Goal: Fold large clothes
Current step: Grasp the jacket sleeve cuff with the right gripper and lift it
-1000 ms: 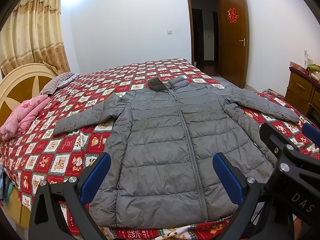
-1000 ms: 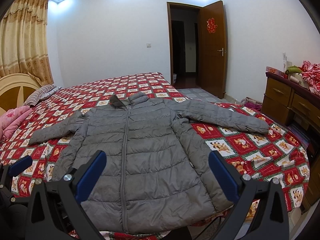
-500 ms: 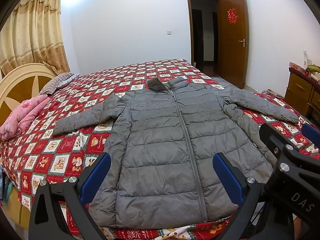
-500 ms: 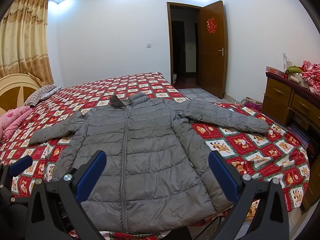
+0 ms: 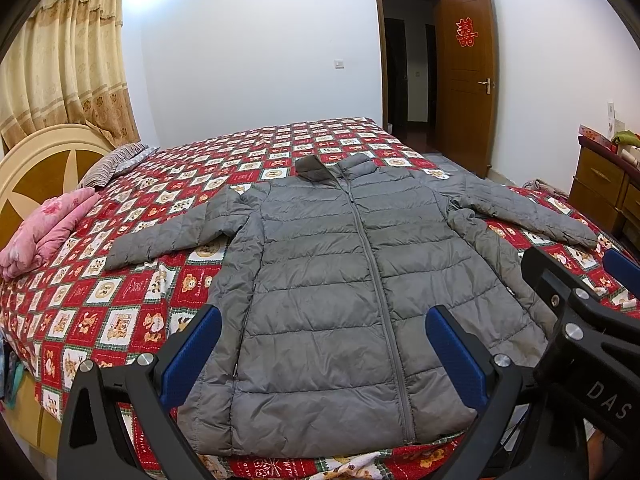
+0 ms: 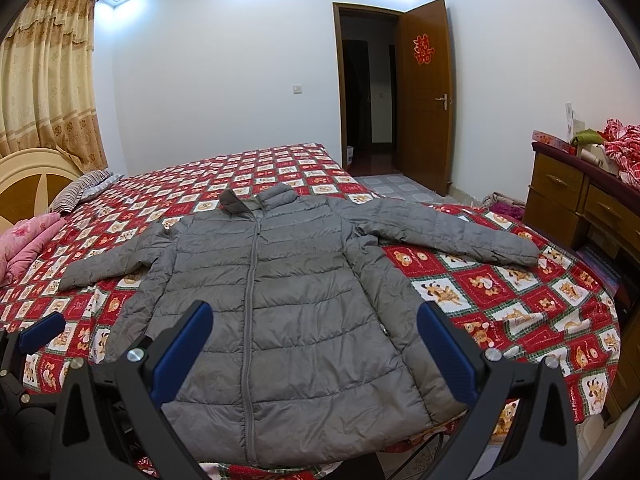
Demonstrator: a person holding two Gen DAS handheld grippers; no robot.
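Left gripper point(image 5: 323, 354): fingers point(image 5: 192, 356) wide apart, holding nothing, hovering above the hem of the jacket point(image 5: 340, 280). Right gripper point(image 6: 314, 350): same, fingers point(image 6: 448, 354) spread, nothing between them, over the lower right half of the jacket.

Jacket lies front up and zipped on the bed point(image 5: 132, 292), hem at the near edge, collar point(image 5: 316, 166) toward the far side. Both sleeves are spread out sideways: left sleeve point(image 5: 168, 236) toward the pink quilt point(image 5: 44, 232), right sleeve point(image 6: 448, 232) toward the dresser point(image 6: 568, 208).

Judged step: first fold not yet begun; likely a sleeve goes in across the chest.

To do it well:
- Take each sleeve near the cuff, pinching the padded layer only, not the bedspread under it.
- Lift just clear, carry it across the zip point(image 6: 250, 292), lay flat.
- Padding is slippery and springy, so close firmly and press down after release.
- The hem sits at the bed edge; dragging toward the near side could pull the jacket off.
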